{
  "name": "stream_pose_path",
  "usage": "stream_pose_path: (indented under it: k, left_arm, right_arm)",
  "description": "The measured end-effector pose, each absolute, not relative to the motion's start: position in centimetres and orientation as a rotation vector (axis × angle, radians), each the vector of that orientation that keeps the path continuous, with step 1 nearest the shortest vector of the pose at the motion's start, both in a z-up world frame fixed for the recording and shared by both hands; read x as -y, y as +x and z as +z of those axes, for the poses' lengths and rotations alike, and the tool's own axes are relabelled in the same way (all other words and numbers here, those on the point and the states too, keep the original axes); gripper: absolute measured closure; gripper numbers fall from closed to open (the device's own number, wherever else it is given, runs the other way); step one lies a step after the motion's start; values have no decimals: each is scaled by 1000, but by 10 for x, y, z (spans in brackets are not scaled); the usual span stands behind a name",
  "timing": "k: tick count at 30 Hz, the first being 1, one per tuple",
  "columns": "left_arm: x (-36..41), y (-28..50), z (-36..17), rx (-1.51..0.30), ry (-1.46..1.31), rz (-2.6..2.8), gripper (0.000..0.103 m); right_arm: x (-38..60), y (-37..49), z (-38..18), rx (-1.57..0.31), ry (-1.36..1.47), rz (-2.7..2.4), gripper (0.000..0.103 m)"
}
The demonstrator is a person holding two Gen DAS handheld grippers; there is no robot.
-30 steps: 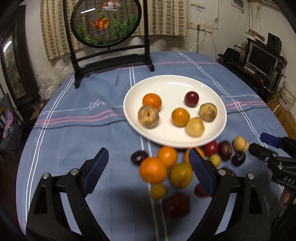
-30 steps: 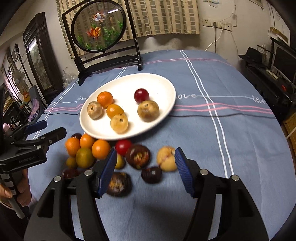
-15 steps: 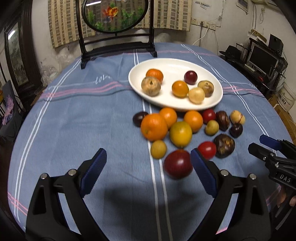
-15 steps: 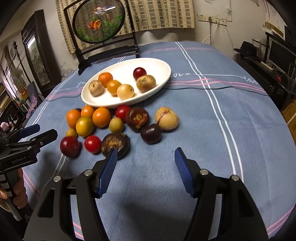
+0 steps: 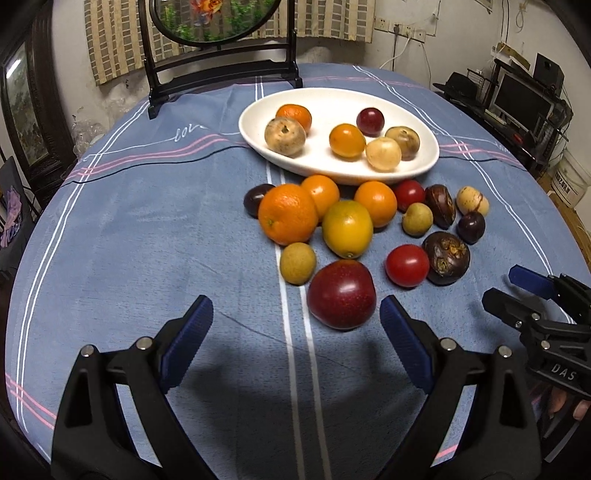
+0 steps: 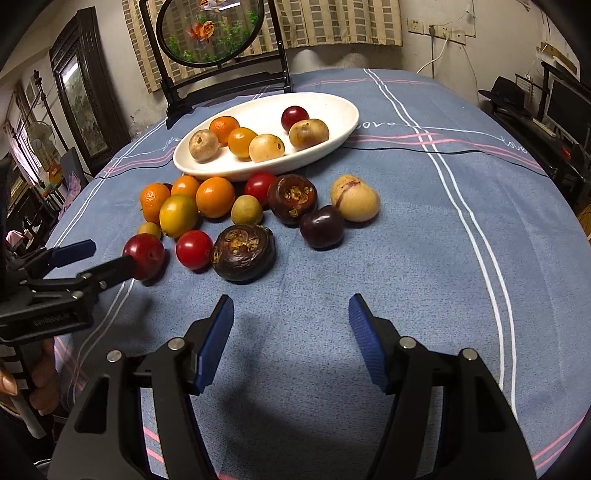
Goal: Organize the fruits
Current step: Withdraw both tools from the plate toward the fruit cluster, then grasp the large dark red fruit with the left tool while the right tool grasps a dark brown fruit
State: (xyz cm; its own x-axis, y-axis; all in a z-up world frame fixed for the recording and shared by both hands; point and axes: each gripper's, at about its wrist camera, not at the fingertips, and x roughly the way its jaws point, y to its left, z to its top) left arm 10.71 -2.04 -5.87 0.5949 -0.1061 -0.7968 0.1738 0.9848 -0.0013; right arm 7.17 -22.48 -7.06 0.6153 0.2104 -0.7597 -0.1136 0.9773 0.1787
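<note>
Setting: blue striped cloth (image 5: pixel 147 229) covers a round counter (image 6: pixel 461 236) in a cluttered, dimly lit room.
Left tongs (image 5: pixel 295 325): wide open and empty, blue pads apart, low over the cloth; the dark red plum (image 5: pixel 341 293) sits just ahead, toward the right-hand pad, not touched.
Right tongs (image 6: pixel 291 328): spread about halfway, gripping nothing, bare cloth between the pads; a person's hand (image 6: pixel 40 387) shows at the left edge of this view, holding the other tool.
Nearest fruit: a red tomato (image 5: pixel 407 265) lies beside a dark brown mangosteen (image 6: pixel 243 252), both just beyond the plum.
Loose pile: a large orange (image 5: pixel 288 214) touches a yellow-green citrus (image 5: pixel 347 228); a small green fruit (image 5: pixel 297 263) lies just in front of them, and two smaller oranges sit behind, against the plate's near rim.
Right side of pile: a second mangosteen (image 6: pixel 292 198), a dark purple plum (image 6: pixel 321 226) and a pale yellow fruit (image 6: pixel 354 198) cluster together.
Plate: a white oval plate (image 5: pixel 332 99) sits past the pile, holding six fruits, among them a mandarin (image 5: pixel 294 116), a small red plum (image 5: pixel 370 121) and a brownish round fruit (image 5: pixel 285 136).
Background: a black stand with a round goldfish panel (image 6: pixel 210 31) rises at the counter's far edge, before striped curtains.
</note>
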Motion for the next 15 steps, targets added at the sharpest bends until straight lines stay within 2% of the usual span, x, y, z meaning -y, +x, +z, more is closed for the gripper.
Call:
stream_pose_path:
  k: [15]
  left_arm:
    - [30, 120, -72, -961, 86, -140, 10]
  right_arm:
    - [228, 71, -77, -906, 153, 205, 38]
